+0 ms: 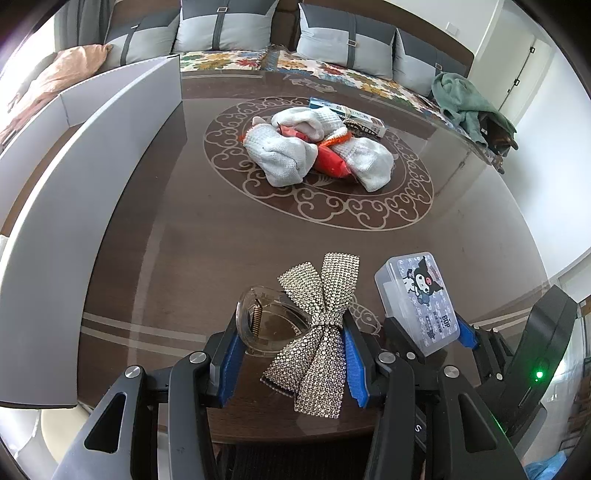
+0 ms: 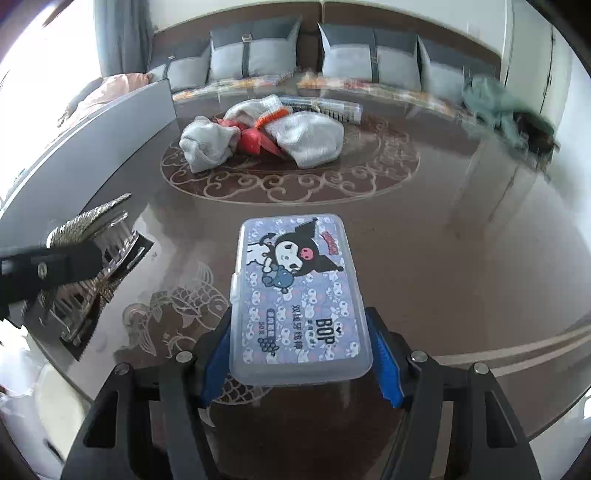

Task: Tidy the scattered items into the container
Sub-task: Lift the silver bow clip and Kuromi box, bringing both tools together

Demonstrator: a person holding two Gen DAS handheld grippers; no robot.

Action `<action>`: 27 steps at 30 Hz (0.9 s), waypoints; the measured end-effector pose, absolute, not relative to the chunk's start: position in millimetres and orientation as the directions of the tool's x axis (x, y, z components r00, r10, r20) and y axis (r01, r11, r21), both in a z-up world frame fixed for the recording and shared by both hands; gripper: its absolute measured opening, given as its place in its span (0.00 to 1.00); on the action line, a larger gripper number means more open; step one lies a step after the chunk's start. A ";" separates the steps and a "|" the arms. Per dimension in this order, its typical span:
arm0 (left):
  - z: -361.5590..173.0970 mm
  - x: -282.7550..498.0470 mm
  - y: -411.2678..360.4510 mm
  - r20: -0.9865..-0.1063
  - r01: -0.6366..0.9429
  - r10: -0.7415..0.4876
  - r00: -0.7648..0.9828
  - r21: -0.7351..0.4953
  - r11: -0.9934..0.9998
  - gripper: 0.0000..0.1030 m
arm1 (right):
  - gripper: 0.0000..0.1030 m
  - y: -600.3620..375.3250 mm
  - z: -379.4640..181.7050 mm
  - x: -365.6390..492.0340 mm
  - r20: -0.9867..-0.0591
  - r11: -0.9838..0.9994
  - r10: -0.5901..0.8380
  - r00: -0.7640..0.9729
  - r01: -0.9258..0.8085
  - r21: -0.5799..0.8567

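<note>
My left gripper point(image 1: 291, 332) is shut on a clear hair clip with a rhinestone bow point(image 1: 317, 314), held just above the glossy table. In the right wrist view the bow point(image 2: 85, 223) shows at the left edge, gripped by a black finger point(image 2: 55, 264), with its reflection below. Beside it, my right gripper point(image 2: 299, 325) is shut on a flat clear plastic box with a cartoon print point(image 2: 295, 291), its blue pads pressing both long sides. That box point(image 1: 417, 299) also appears at lower right in the left wrist view. The grey-white container point(image 1: 110, 147) stands along the table's left side.
A heap of white knitted gloves with a red packet point(image 1: 317, 147) lies on the round ornament mid-table, a long printed box point(image 1: 354, 116) behind it. A green cloth point(image 1: 465, 99) sits at the far right edge. A sofa with grey cushions point(image 1: 229, 26) lines the back.
</note>
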State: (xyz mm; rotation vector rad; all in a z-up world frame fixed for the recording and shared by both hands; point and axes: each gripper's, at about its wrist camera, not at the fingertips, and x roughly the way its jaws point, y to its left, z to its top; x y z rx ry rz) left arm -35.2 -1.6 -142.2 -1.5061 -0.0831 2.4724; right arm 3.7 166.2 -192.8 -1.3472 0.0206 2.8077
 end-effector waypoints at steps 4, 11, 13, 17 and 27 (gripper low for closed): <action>-142.3 -33.8 0.3 -0.869 -0.184 0.236 -0.434 -0.171 -0.968 0.46 | 0.60 178.1 -188.6 4.4 -0.775 -0.997 -0.038 -0.631 -0.031 0.075; -140.8 -26.5 -0.3 -0.866 -0.187 0.235 -0.441 -0.167 -0.968 0.46 | 0.60 191.2 -160.8 19.6 -0.716 -0.981 -0.161 -0.679 0.032 0.190; -140.5 -23.8 1.4 -0.865 -0.192 0.236 -0.442 -0.166 -0.967 0.46 | 0.60 192.5 -149.7 24.9 -0.686 -0.979 -0.175 -0.706 0.048 0.199; -140.0 -20.7 4.5 -0.865 -0.202 0.240 -0.441 -0.165 -0.965 0.46 | 0.60 193.0 -139.1 28.0 -0.666 -0.975 -0.190 -0.722 0.062 0.211; -140.7 -18.3 6.7 -0.866 -0.208 0.244 -0.437 -0.167 -0.964 0.46 | 0.60 189.5 -148.2 24.5 -0.705 -0.981 -0.168 -0.689 0.043 0.191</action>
